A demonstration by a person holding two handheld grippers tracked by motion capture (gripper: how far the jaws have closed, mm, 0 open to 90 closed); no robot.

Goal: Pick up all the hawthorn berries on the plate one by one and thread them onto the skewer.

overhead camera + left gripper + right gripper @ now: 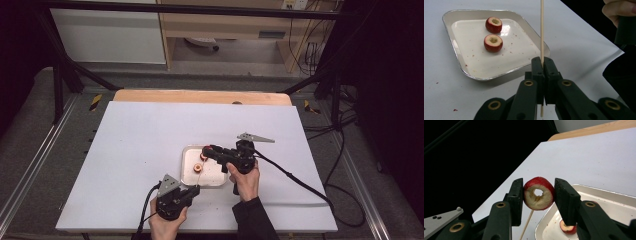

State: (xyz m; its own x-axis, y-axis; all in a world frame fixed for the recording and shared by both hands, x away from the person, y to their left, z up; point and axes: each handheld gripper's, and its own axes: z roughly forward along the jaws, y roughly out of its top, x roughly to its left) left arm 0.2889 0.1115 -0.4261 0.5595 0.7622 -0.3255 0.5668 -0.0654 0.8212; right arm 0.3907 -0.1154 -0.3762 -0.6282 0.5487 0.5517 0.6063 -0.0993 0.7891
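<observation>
The tray (186,152) sits near the middle of the counter (140,130), and I use it as the landmark.

Just off the tray's near edge, toward the person, the left gripper (192,190) has its jaws pressed together on a thin wooden skewer (542,30). In the left gripper view the stick rises straight up from the jaws, and a short end pokes out below them. Inside the tray lie two cored fruit pieces (493,43) with red skin, cut side up, one just behind the other and apart.

Above the tray's far side, the right gripper (207,149) is clamped on a third cored fruit ring (539,193). The pads press on its red skin from both sides, and the hole faces the camera. The skewer passes below this ring, so the tip is not yet in the hole.

The main risk, I think, is bad alignment: if the hole and the tip do not meet, the point pushes into the soft flesh and may split the ring or bend the thin stick. The stick can also slide or pivot between the left jaws under the push. A squeeze that is too hard can crush the ring; too light, and it may drop onto the tray.
</observation>
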